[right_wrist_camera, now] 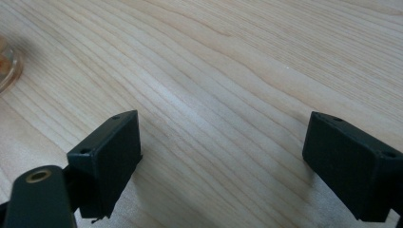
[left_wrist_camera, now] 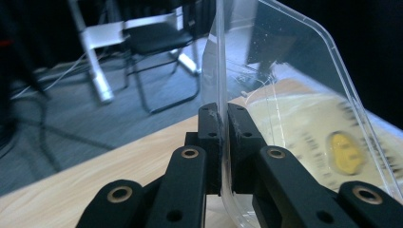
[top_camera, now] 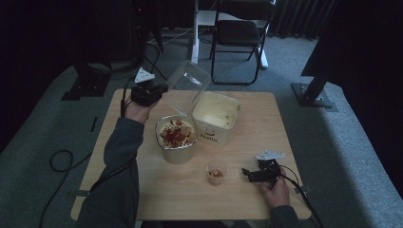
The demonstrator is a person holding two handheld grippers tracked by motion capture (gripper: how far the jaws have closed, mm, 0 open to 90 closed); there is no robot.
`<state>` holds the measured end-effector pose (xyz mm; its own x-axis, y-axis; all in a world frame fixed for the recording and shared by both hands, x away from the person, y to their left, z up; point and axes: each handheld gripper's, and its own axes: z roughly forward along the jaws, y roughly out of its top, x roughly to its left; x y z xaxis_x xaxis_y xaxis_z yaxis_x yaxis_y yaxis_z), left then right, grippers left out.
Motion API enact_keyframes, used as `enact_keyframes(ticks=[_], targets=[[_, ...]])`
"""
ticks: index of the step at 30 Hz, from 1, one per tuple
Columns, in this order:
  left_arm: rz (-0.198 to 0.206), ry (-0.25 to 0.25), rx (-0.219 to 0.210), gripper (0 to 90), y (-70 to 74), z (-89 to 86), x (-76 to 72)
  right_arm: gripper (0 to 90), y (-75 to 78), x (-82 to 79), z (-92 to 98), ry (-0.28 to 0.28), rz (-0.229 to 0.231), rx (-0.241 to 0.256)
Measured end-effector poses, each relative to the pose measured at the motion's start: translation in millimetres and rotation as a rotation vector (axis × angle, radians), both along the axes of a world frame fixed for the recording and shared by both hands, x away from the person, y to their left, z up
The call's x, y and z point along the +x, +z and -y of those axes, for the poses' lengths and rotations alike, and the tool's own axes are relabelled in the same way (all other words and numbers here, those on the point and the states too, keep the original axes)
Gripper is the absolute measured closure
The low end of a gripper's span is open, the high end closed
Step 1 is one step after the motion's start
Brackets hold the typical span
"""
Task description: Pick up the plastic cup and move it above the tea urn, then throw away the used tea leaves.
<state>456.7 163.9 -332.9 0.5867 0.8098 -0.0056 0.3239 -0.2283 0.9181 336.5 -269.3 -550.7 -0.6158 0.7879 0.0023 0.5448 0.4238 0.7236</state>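
Gripping a clear lid [top_camera: 188, 83] by its edge, the left gripper [top_camera: 159, 90] holds it tilted in the air above the table's [top_camera: 247, 190] far left part, jaws clamped tight on the plastic rim, as the left gripper view confirms [left_wrist_camera: 222, 142]. Below sit 2 tubs touching: 1 [top_camera: 176, 140] filled with reddish food, 1 [top_camera: 216, 116] pale inside. The right gripper [top_camera: 247, 173] rests near the front right, jaws wide apart over bare wood [right_wrist_camera: 221, 142], just beside a small cup [top_camera: 215, 174].
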Motion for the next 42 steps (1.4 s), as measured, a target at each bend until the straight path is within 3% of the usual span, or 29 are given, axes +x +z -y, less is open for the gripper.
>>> enact_keyframes(ticks=[3,8,10,12,21,31,42], targets=[[0.007,-0.033,0.008,86.1,5.4,16.4,-0.4,12.2,0.0,0.0,0.0,0.000,0.000,0.000],[-0.025,-0.115,0.011,85.9,7.1,46.9,3.0,12.2,-0.1,0.0,-0.1,0.000,0.001,0.002],[-0.042,-0.184,-0.018,77.0,5.4,51.9,4.6,12.2,0.0,0.0,0.0,0.000,0.001,0.001],[-0.046,-0.200,-0.031,63.6,3.9,54.3,4.9,12.2,-0.1,0.1,0.0,0.000,0.002,0.001],[-0.020,-0.155,-0.010,58.9,5.6,44.7,0.4,12.2,-0.1,0.1,0.0,0.000,0.001,0.001],[-0.035,-0.131,-0.004,55.8,-7.5,34.7,-2.0,12.2,0.0,0.0,0.0,0.000,0.000,0.001],[0.001,-0.164,-0.027,53.1,-12.4,32.9,-36.7,12.2,-0.1,0.0,-0.1,-0.001,0.001,0.001]])
